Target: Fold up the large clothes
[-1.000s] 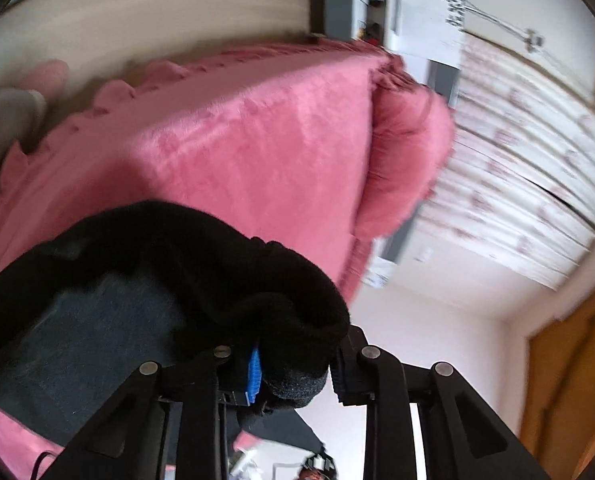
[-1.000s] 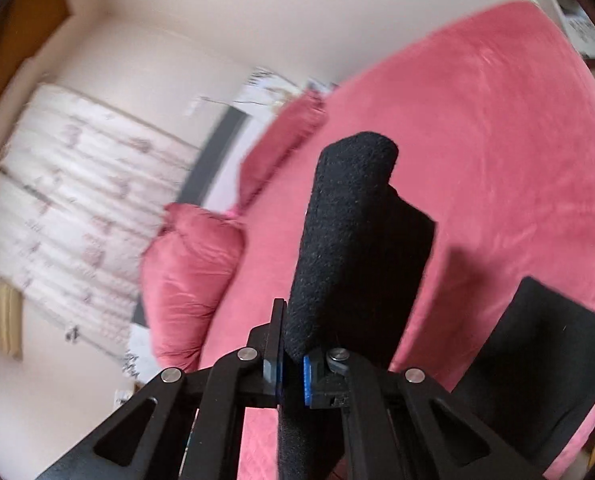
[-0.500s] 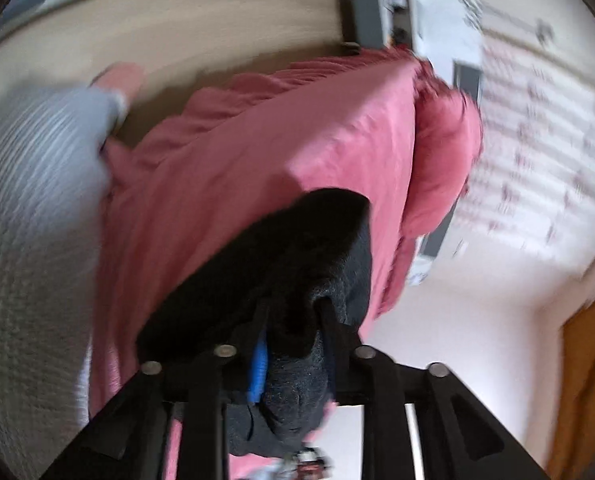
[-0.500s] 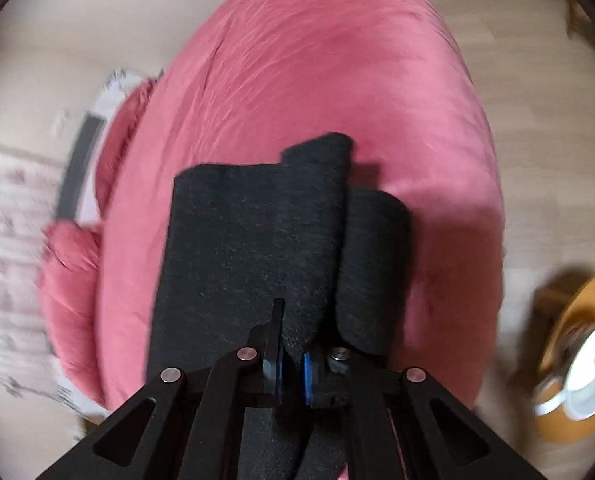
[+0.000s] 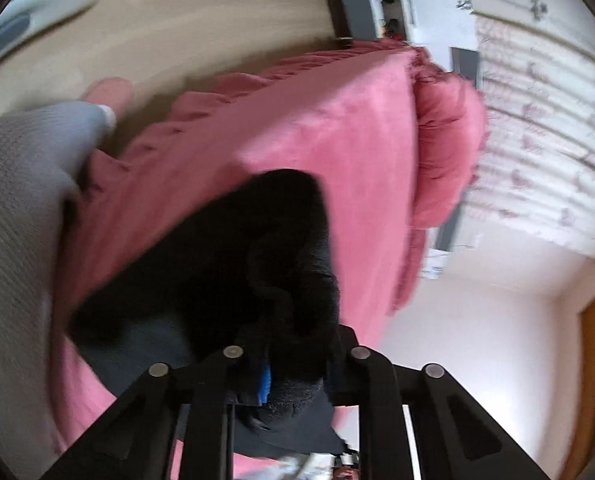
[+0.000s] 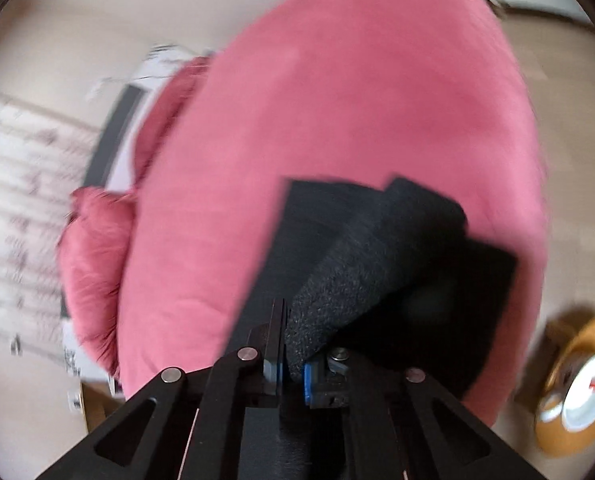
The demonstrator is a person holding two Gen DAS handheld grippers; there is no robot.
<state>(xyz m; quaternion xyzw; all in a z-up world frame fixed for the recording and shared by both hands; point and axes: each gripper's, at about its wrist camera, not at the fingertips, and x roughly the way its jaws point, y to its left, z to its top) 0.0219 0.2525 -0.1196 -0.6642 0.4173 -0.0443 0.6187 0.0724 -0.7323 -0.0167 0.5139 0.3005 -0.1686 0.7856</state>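
Black garment [image 6: 381, 256]: a large dark knit piece, lying partly on the pink bed [image 6: 337, 100] and partly lifted by both tools; in the right wrist view its flat part rests on the bed's near half, with a thick fold rising toward the camera.
Left tool [image 5: 293, 364]: fingers closed around a bunched wad of the garment [image 5: 257, 260], gripping it firmly.
Right tool [image 6: 293, 368]: fingers nearly together, pinching a doubled edge of the fabric between the blue pads.
What changed: a second ago the right tool held its edge upright and well above the bed, with only a corner of cloth lying flat. Now the held edge is low and tilted over a broad flat panel. In the left wrist view the cloth has swung from a wide drape to a narrower bundle over the bed.
Meaning for the task: judging by this, one fold is being carried across and laid down, so the fold is close to landing but not released.
Surroundings: pink pillow [image 6: 93, 248] at the bed's far end; a grey-sleeved arm [image 5: 21, 216] at the left wrist view's edge.
Clarity: both views are motion-blurred, so the exact fold line is unclear.
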